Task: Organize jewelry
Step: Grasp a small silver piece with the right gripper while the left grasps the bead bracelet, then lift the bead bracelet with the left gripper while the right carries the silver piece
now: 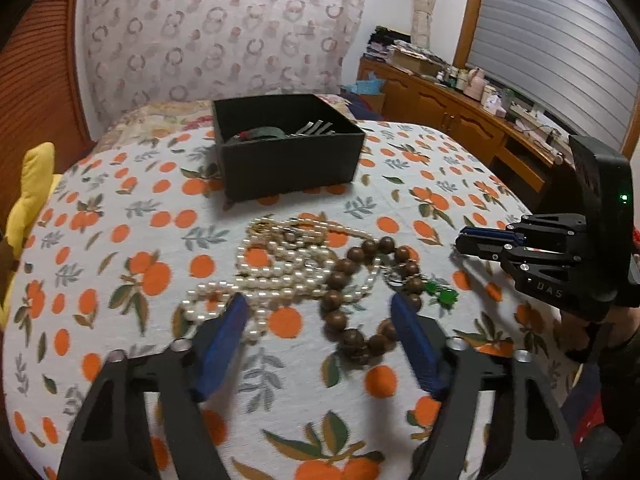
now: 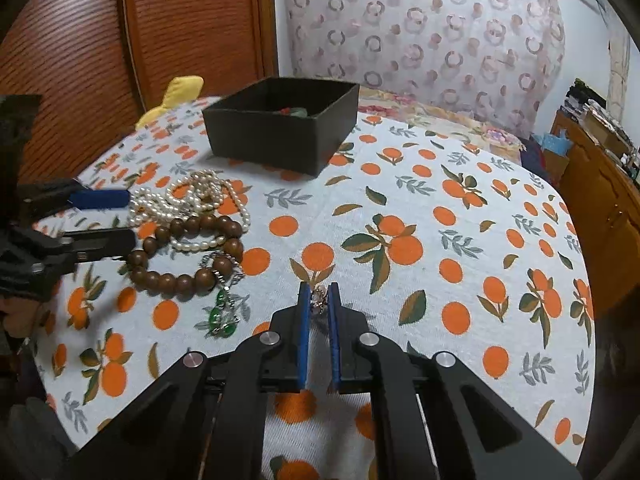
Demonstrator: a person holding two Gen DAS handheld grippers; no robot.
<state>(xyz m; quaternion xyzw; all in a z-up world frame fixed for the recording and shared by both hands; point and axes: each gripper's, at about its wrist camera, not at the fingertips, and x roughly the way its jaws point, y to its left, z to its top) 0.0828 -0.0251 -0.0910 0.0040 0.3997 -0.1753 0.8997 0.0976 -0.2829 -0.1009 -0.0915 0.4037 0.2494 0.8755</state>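
**Right fingers pinch a small ring; left fingers spread over the jewelry pile**

The left gripper (image 1: 318, 312) hangs low over the bed (image 1: 400, 208), its blue-padded fingers (image 1: 224, 340) spread wide on either side of the pile. The pearl necklace (image 1: 272, 268) and the brown bead bracelet (image 1: 360, 280) lie tangled together on the orange-print bedspread, with a green pendant chain (image 2: 224, 312) just beside the bracelet.

The right gripper (image 2: 319, 300) is held level near the bedspread, to the right of the pile, its fingers nearly closed and pinching a small pale ring (image 2: 319, 298) at their tips.

The black box (image 1: 286, 144) sits beyond the pile with some pieces already inside.

The letters "DAS" are legible on the right gripper's body in the left view.
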